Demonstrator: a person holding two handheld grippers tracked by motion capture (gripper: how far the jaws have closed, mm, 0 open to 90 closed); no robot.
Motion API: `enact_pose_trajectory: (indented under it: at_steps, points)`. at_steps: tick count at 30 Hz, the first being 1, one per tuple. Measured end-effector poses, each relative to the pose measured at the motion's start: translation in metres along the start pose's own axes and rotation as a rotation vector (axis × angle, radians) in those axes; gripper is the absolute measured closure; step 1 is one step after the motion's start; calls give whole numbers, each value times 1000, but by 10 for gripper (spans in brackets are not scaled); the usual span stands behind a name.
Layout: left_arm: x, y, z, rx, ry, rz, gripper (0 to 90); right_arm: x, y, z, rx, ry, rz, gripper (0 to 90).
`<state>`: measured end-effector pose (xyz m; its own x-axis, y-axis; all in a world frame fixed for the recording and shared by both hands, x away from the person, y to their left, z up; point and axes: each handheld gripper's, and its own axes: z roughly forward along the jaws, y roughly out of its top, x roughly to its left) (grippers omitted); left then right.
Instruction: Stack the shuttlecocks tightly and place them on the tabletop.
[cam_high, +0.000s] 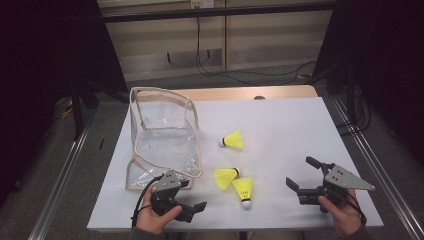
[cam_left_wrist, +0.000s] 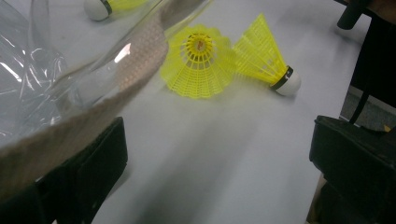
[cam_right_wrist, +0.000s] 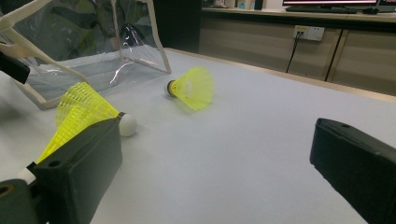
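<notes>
A clear plastic bag (cam_high: 162, 135) with beige trim stands open on the left of the white table (cam_high: 280, 125). Three yellow shuttlecocks lie to its right: one alone (cam_high: 233, 140), and two together (cam_high: 226, 177) (cam_high: 244, 190) nearer the front. My left gripper (cam_high: 192, 195) is open at the bag's front right corner. In the left gripper view the bag's trim (cam_left_wrist: 140, 60) runs just over one jaw, and the pair of shuttlecocks (cam_left_wrist: 201, 63) (cam_left_wrist: 266, 60) lies ahead. My right gripper (cam_high: 303, 173) is open and holds nothing, to the right of the pair. One shuttlecock (cam_right_wrist: 70, 128) is partly hidden behind its jaw.
The table's wooden far edge (cam_high: 240, 93) shows beyond the white sheet. Metal rails (cam_high: 60, 175) run along both sides of the table. Cables (cam_high: 240, 72) lie on the floor behind it. A wide bare stretch of table lies between the shuttlecocks and the right edge.
</notes>
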<state>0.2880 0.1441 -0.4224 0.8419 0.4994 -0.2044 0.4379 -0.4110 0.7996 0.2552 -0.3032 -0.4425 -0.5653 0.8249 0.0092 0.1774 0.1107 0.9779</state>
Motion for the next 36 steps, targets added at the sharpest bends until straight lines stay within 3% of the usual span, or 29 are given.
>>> enact_pose_trajectory:
  at_steps: [36]
  points:
    - [15, -9, -17, -30, 34, -10, 43, 0, 0, 1, -3, 5, -1, 17]
